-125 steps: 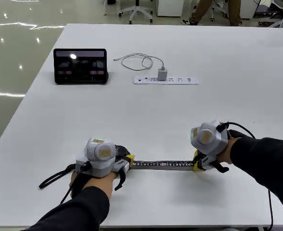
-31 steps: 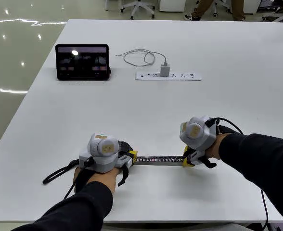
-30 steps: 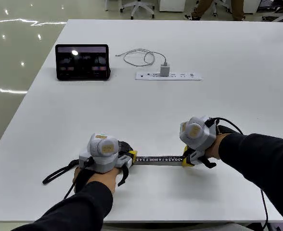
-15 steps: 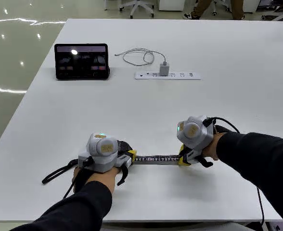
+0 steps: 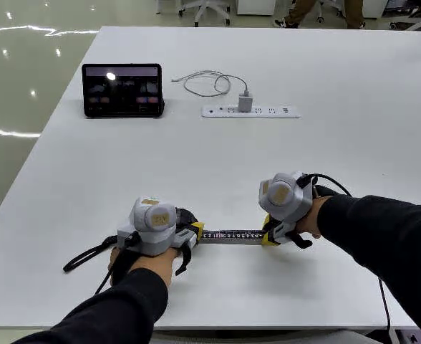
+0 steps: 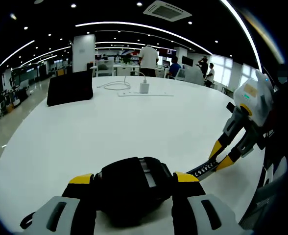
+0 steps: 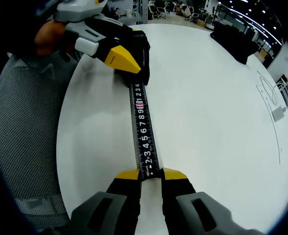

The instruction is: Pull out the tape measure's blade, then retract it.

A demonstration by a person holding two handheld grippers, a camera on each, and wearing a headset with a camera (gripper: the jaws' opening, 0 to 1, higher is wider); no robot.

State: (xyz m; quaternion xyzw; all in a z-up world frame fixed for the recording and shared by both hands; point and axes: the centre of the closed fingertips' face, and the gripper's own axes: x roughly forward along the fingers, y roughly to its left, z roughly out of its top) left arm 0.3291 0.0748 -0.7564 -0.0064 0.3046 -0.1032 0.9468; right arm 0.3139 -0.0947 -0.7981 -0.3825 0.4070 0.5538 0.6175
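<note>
Tape measure (image 6: pixel 134 196) is clamped in the left gripper (image 6: pixel 133 178), blade (image 7: pixel 143 122) tip pinched by the right gripper (image 7: pixel 151 173). It's pulled out (just a short stretch), retraction judged not done.

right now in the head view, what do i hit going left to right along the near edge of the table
left claw gripping the case → blade → right claw pinching the blade's end → sleeve

Bright, even light falls from ceiling lights (image 6: pixel 134 24) above the table (image 6: pixel 109 127). Left of the table the glossy floor (image 5: pixel 17 79) shows glare streaks. Shadows on the table are faint. The blade (image 7: pixel 143 127) reads sharp; both gripper views bend at their edges.
</note>
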